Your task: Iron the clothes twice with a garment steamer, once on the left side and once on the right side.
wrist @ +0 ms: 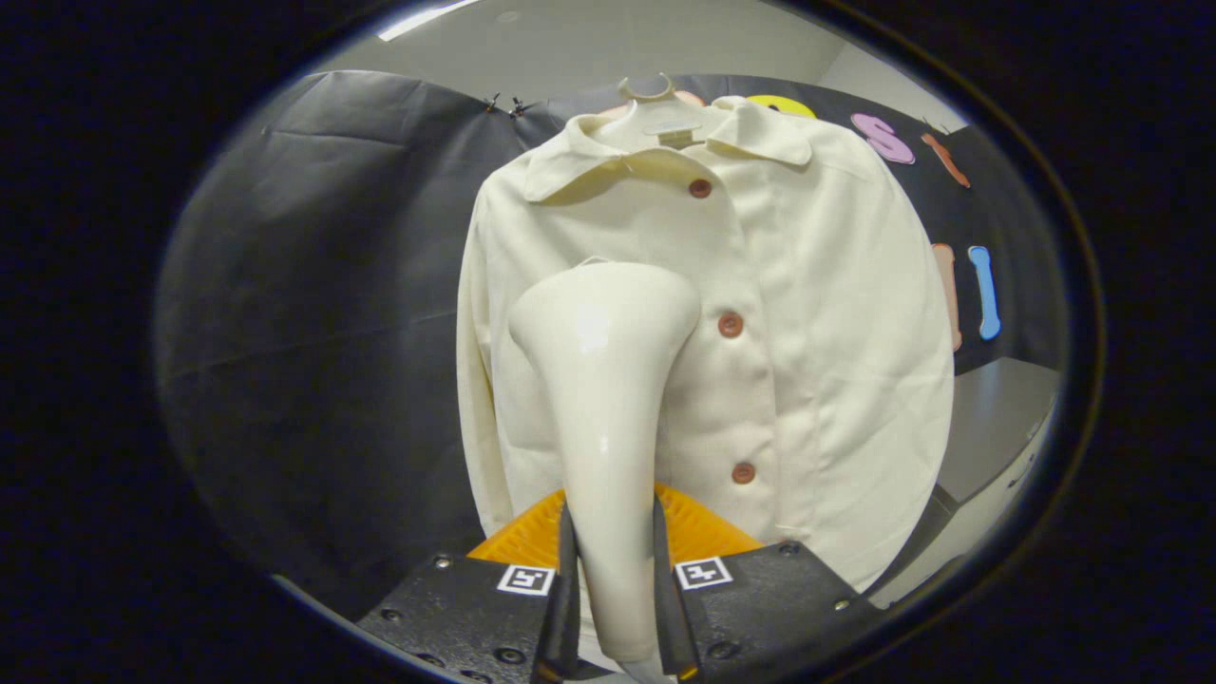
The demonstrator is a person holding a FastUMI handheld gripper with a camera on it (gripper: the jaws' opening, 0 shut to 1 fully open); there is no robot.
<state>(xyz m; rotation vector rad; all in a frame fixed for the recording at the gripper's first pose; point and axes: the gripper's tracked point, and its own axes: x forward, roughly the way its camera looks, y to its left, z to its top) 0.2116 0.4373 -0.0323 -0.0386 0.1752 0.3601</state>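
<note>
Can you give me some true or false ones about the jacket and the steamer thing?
1. The gripper has both fingers pressed on the steamer's handle. True.
2. The jacket lies folded on a table. False: it hangs on a hanger against the black cloth wall.
3. The steamer has its wide head up against the jacket's front, beside the middle button. True.
4. The jacket has blue buttons. False: the buttons are reddish brown.
5. The jacket's front is wide open. False: it is buttoned closed.
</note>
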